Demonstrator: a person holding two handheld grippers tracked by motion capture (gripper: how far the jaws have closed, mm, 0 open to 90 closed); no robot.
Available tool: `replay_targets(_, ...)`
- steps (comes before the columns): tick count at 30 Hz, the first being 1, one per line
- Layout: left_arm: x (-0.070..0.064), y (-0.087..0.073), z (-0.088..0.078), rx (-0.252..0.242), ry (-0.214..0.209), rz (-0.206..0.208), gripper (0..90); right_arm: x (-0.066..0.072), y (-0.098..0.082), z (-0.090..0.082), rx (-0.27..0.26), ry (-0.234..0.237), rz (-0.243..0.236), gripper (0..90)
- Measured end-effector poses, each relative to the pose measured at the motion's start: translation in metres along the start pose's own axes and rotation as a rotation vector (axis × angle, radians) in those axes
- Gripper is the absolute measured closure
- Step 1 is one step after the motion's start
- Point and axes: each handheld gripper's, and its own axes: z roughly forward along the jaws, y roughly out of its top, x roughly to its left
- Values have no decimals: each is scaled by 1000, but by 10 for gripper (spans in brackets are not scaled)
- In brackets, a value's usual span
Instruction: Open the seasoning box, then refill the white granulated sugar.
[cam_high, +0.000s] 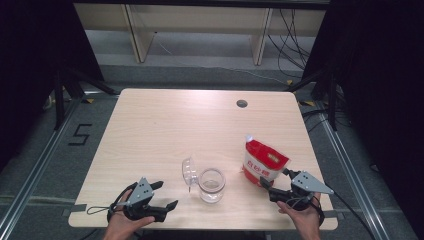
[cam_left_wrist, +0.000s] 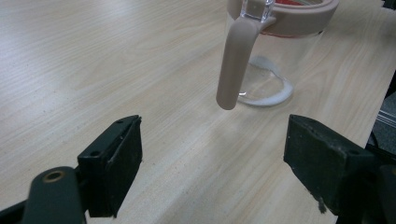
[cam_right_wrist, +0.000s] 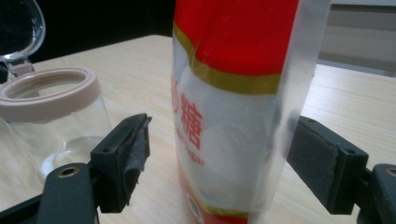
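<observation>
A red and white stand-up pouch of sugar (cam_high: 265, 162) (cam_right_wrist: 233, 107) stands on the wooden table (cam_high: 165, 125) at the front right. My right gripper (cam_high: 275, 178) (cam_right_wrist: 217, 158) is open around its lower part. The left pad stands clear of the pouch and the right pad sits close to its clear side seam. A clear glass jar (cam_high: 212, 185) (cam_left_wrist: 275, 51) (cam_right_wrist: 51, 116) with a beige rim stands left of the pouch, its clear lid (cam_high: 189, 171) (cam_right_wrist: 21, 28) flipped up. My left gripper (cam_high: 168, 194) (cam_left_wrist: 212, 154) is open and empty, facing the jar's beige handle (cam_left_wrist: 236, 60).
A round cable hole (cam_high: 242, 103) lies near the table's far right. The far half of the tabletop is bare wood. Black stands and cables surround the table on the floor, and the front edge runs just under both hands.
</observation>
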Motion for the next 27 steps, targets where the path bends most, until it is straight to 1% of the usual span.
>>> replay_targets(1,0,0,0,4,9,1,191,0,0,1,-2,15,4,234)
replay_targets(2,0,0,0,0,7,1,191,-1,0,2,-8,22,3,228)
replay_targets(3,0,0,0,-4,8,-7,191,-1,0,3,-11,16,0,227)
replay_targets(4,1,0,1,0,4,-2,191,-2,0,3,-11,10,1,226)
replay_targets(5,1,0,0,5,5,17,191,0,-1,5,-16,19,36,220)
replay_targets(6,1,0,1,-4,0,18,191,-3,-1,6,-17,20,10,221)
replay_targets(7,2,1,0,5,0,26,191,-2,-1,7,-32,15,12,221)
replay_targets(8,2,1,0,3,-1,26,191,-2,-1,6,-17,12,0,220)
replay_targets(9,2,1,0,3,-1,25,191,-2,0,4,6,20,-2,218)
replay_targets(10,1,0,1,-1,-1,20,191,0,0,5,-10,29,19,217)
replay_targets(11,2,0,1,3,0,24,191,-2,0,6,-31,20,-13,216)
replay_targets(12,1,0,1,-1,-1,19,191,-2,0,5,-19,27,-8,212)
replay_targets(13,2,1,0,5,-1,28,191,-2,0,6,-24,44,5,210)
replay_targets(14,1,1,0,4,-2,28,191,-2,0,6,-26,40,-1,210)
replay_targets(15,2,1,0,5,-2,30,191,-2,0,5,-13,20,-5,208)
replay_targets(16,2,1,0,10,1,34,190,-2,0,5,-19,26,-10,205)
replay_targets(18,2,1,0,9,0,33,190,-1,0,5,-18,9,8,203)
replay_targets(19,1,1,0,6,-2,30,190,-1,0,5,-18,9,4,201)
replay_targets(20,0,0,1,4,-2,4,189,0,-1,7,-46,-2,6,200)
replay_targets(21,-1,1,1,5,2,2,189,-2,0,5,-24,9,-12,196)
replay_targets(22,0,1,1,3,-3,8,189,-1,0,5,-20,9,-3,191)
replay_targets(23,2,1,1,3,-2,27,189,-3,0,6,-21,9,-20,184)
replay_targets(24,2,1,1,7,-2,26,189,-2,-1,7,-21,21,1,176)
replay_targets(25,2,1,1,7,-1,28,189,-2,-1,7,-24,17,-2,174)
replay_targets(26,2,1,1,8,-1,31,189,-2,-1,8,-22,16,13,174)
replay_targets(27,2,1,1,6,-1,33,189,-2,-1,8,-27,14,12,174)
